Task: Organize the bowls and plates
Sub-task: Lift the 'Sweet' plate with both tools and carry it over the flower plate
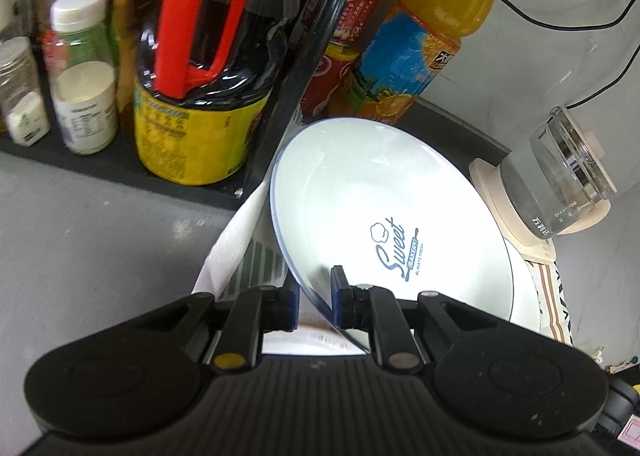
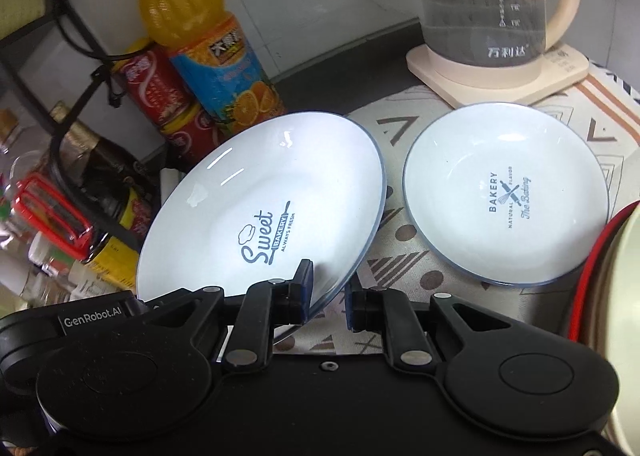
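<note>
We grip the tilted "Sweet Bakery" plate [image 2: 260, 192] at centre frame, left gripper [image 1: 316, 296] and right gripper [image 2: 330, 290] each clamped on its rim; a smaller "Bakery" plate [image 2: 506, 192] lies right on the patterned cloth [image 2: 404, 256].

- The large plate [image 2: 260, 192] is showing white with a thin blue rim and blue "Sweet Bakery" lettering.
- The small plate [image 2: 506, 192] is showing white with a blue rim and a blue crossed-utensil "Bakery" print.
- The tablecloth [image 2: 404, 244] is displaying brown triangles, dots and orange stripes on cream.
- The juice bottle [image 1: 432, 28] is glowing orange, wearing a blue label with orange slices.
- The sauce jug [image 1: 208, 68] is looking dark, carrying a red handle and yellow label.
- The kettle base [image 2: 500, 80] is appearing cream.
- The cans [image 2: 160, 92] are showing red.
</note>
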